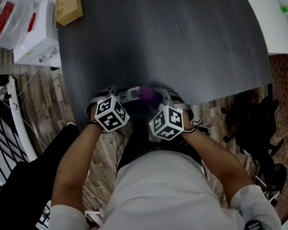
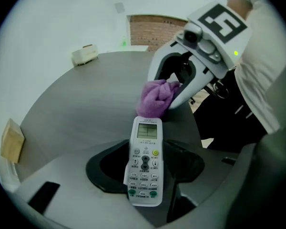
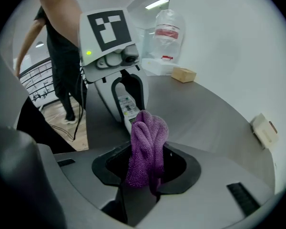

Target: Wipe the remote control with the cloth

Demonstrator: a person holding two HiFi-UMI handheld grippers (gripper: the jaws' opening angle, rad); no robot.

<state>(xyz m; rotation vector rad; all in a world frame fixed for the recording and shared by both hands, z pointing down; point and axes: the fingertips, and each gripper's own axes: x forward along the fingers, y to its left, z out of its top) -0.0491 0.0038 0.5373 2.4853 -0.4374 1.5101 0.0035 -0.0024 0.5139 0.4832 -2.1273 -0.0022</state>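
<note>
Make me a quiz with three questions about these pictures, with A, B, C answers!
1. Where is the remote control?
A on a shelf
B between the left gripper's jaws
C inside a bag

2. What colour is the cloth?
A yellow
B green
C purple

3. What are the right gripper's jaws doing?
A shut on the cloth
B wide open and empty
C shut on a cup

Answers:
1 B, the left gripper view shows it standing between those jaws.
2 C, it looks purple in every view.
3 A, the right gripper view shows the cloth pinched between them.
</note>
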